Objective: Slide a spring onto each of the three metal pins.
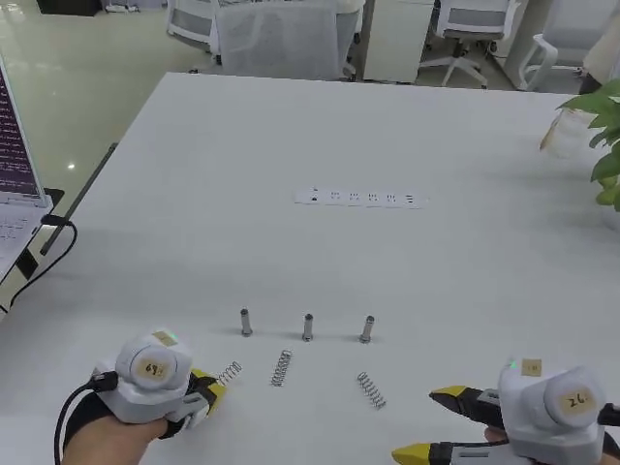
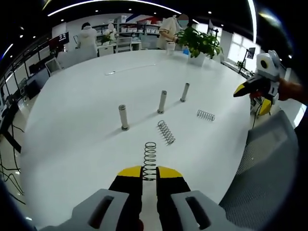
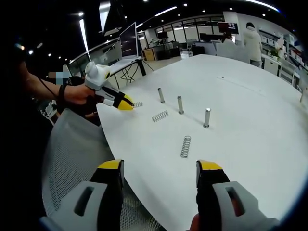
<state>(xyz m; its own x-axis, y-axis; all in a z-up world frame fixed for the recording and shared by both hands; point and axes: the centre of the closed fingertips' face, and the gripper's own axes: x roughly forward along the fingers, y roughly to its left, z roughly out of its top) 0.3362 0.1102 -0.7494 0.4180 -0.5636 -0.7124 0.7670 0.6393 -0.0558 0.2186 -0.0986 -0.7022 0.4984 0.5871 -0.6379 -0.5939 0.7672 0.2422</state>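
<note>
Three short metal pins [image 1: 246, 323] [image 1: 308, 327] [image 1: 367, 329] stand upright in a row on the white table [image 1: 291, 145]. In front of them lie three springs [image 1: 230, 372] [image 1: 281, 368] [image 1: 371, 389]. My left gripper [image 1: 208, 390] rests low at the near left. Its yellow-tipped jaws are shut on the near end of the left spring [image 2: 150, 156], which points toward the left pin [image 2: 123, 117]. My right gripper [image 1: 426, 421] hovers open at the near right with nothing between its jaws. The right spring [image 3: 186, 146] lies ahead of it.
A white power strip [image 1: 358, 198] lies mid-table beyond the pins. A laptop [image 1: 15, 184] with a black cable [image 1: 53, 247] sits at the left edge, and a potted plant [image 1: 601, 126] at the far right. Office chairs [image 1: 281, 39] stand behind the table.
</note>
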